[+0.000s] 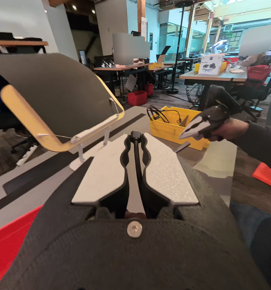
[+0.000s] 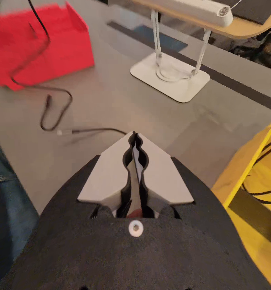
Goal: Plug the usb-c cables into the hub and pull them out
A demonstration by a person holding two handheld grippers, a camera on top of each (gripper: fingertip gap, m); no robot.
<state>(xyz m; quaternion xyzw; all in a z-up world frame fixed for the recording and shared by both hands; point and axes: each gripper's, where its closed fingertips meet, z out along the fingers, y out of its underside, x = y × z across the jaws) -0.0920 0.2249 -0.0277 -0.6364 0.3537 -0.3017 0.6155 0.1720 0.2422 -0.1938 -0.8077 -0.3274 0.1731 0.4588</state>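
Grey tabletop (image 2: 131, 109) beneath both tools, yellow bin (image 1: 170, 125) just beyond the right hand-held gripper (image 1: 181, 138), its jaws closed on nothing, left hand-held gripper (image 1: 135, 136) clamped on a black usb-c cable (image 1: 138, 157), loose cable (image 2: 56, 109) ahead-left of the right one

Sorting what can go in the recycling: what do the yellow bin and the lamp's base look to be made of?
Yellow bin: looks like moulded plastic, with a uniform bright colour, slight sheen and a stepped rim. Lamp base: a smooth white matte plate, either painted metal or plastic; the look leaves that open. Its thin upright legs look clear, probably acrylic.
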